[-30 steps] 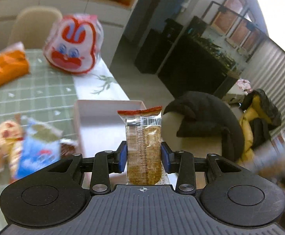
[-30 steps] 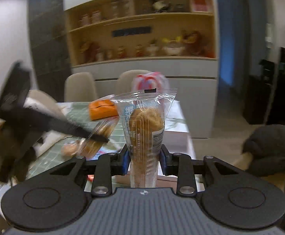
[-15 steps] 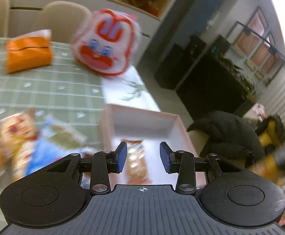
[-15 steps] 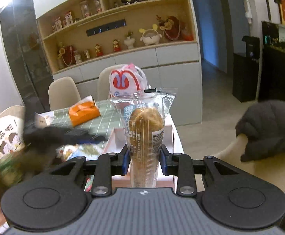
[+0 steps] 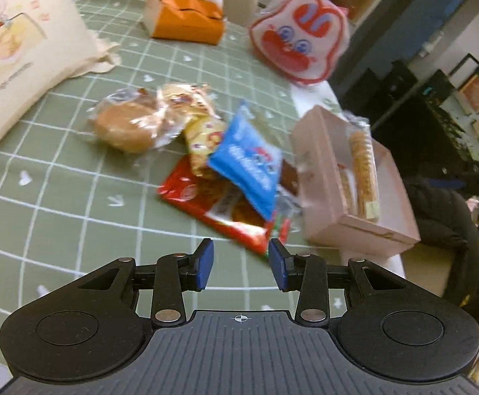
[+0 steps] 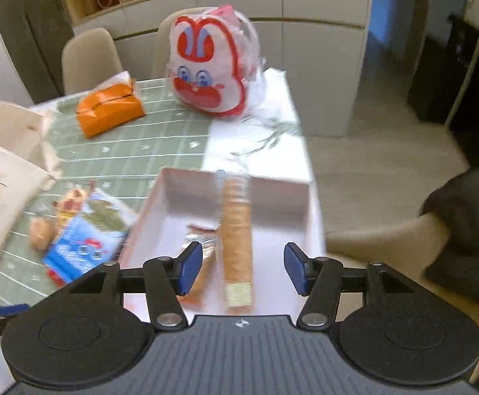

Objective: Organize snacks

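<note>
The left gripper point(image 5: 239, 261) points steeply downward, its blue pads point(image 5: 204, 264) parted with a clear gap and nothing pinched between them. The right gripper point(image 6: 243, 269) also tilts down — its jaws are opening, the pads point(image 6: 294, 272) standing wide apart and pressing on nothing. At the lower left edge of the right wrist view a blurred sliver of the left gripper shows.
</note>
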